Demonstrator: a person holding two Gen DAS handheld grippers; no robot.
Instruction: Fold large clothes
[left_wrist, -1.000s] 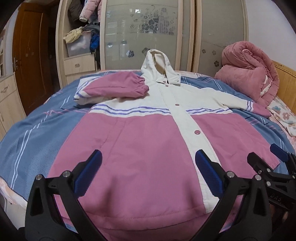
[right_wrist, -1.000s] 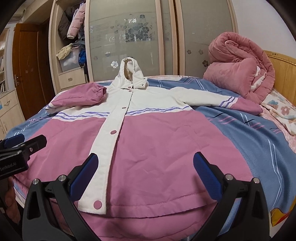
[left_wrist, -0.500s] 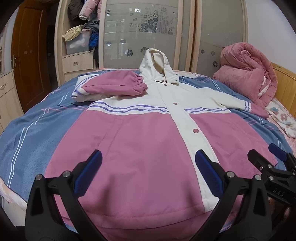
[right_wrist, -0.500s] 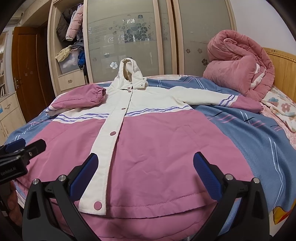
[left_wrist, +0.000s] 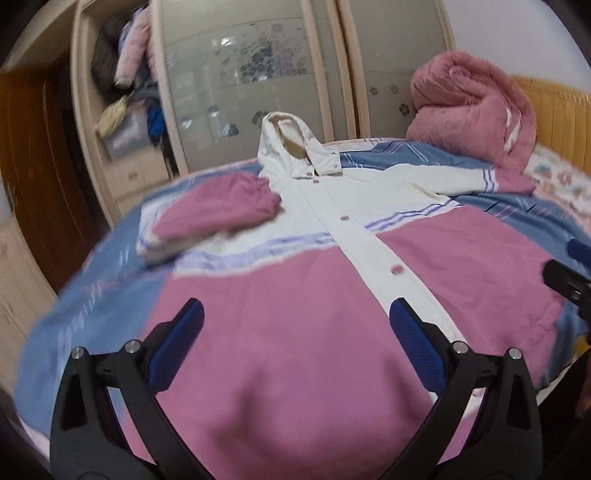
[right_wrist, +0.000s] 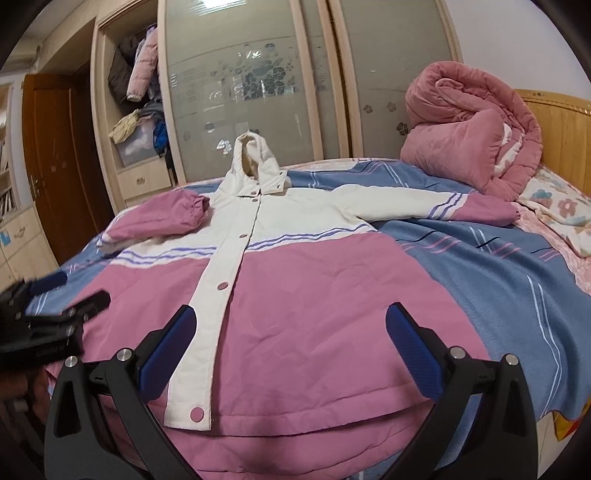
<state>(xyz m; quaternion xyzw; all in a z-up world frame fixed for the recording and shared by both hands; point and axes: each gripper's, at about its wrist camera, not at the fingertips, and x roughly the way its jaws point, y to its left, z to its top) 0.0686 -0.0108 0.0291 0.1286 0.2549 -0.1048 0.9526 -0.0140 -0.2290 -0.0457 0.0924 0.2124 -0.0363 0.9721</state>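
Note:
A pink and white hooded jacket (left_wrist: 295, 295) lies face up and buttoned on the bed; it also shows in the right wrist view (right_wrist: 314, 302). Its left sleeve (right_wrist: 162, 218) is folded in over the chest. Its right sleeve (right_wrist: 424, 206) lies stretched out to the right. My left gripper (left_wrist: 295, 343) is open and empty above the jacket's lower left half. My right gripper (right_wrist: 291, 343) is open and empty above the hem, right of the button strip. Each gripper shows at the edge of the other's view.
The bed has a blue striped blanket (right_wrist: 498, 273). A rolled pink quilt (right_wrist: 469, 147) sits at the back right by the wooden headboard (right_wrist: 565, 125). A wardrobe with glass doors (right_wrist: 258, 85) and open shelves of clothes stands behind the bed.
Both grippers have tilted and shifted a little over the jacket; the left wrist view is blurred by motion. The jacket has not moved and both grippers stay open.

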